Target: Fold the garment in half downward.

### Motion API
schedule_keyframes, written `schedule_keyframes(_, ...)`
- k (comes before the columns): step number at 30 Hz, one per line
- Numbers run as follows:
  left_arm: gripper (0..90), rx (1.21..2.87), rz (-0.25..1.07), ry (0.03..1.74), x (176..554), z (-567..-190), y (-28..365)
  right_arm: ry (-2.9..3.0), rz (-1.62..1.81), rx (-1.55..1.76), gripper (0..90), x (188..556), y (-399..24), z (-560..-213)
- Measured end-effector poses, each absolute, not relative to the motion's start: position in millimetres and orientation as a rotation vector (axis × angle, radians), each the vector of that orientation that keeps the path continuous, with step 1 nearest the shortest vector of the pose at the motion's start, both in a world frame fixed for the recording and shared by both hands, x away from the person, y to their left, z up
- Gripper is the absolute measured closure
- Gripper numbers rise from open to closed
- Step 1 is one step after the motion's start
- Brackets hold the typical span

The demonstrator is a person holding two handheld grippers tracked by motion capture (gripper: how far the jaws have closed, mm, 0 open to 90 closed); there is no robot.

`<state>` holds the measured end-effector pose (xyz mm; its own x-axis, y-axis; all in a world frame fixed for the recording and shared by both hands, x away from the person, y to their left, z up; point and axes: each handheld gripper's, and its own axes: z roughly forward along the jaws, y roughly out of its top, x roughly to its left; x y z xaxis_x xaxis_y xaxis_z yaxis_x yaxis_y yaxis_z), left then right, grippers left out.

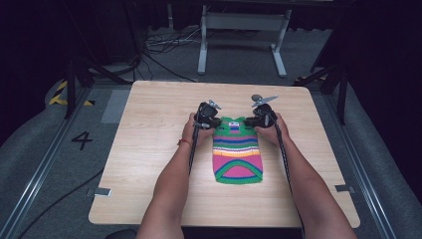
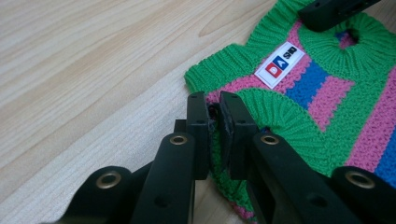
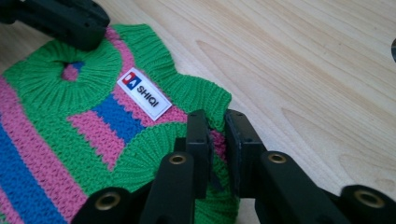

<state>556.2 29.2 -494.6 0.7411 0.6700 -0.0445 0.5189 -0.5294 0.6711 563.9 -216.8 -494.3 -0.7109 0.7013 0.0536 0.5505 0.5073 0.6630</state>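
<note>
Dark walls and grey floor are sitting around a wood table (image 1: 149,149), and a striped sweater (image 1: 238,159) is lying flat near its middle, neck end at 12 o'clock. The knit could be slipping out or stretching if one hand pulls harder than the other, because each pinch is holding just a bit of edge. The left gripper (image 2: 214,126) is nearly closed, pinching the green shoulder edge. The right gripper (image 3: 217,140) is doing the same on the other shoulder.
</note>
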Motion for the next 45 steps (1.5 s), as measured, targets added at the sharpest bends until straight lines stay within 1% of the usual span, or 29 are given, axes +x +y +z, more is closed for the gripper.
schedule_keyframes(7,85.1,2.237,0.327,0.867,552.8,-483.2,29.3,2.513,1.017,1.057,83.1,555.9,-222.8,-486.4)
schedule_keyframes(13,85.1,2.226,0.354,0.820,543.1,-471.0,28.7,2.482,1.118,0.993,83.0,541.0,-229.9,-470.4)
schedule_keyframes(20,85.1,2.226,0.392,0.722,524.1,-454.2,33.2,2.472,1.190,0.882,82.6,520.2,-233.5,-452.2)
schedule_keyframes(26,85.1,2.211,0.395,0.662,506.3,-446.1,37.9,2.482,1.216,0.816,82.2,505.9,-237.5,-444.0)
schedule_keyframes(30,85.1,2.218,0.389,0.594,493.4,-442.1,42.8,2.487,1.259,0.776,82.2,494.6,-240.9,-440.2)
schedule_keyframes(45,85.0,2.250,0.358,0.450,454.9,-434.7,54.9,2.552,1.279,0.652,81.3,456.7,-252.1,-439.5)
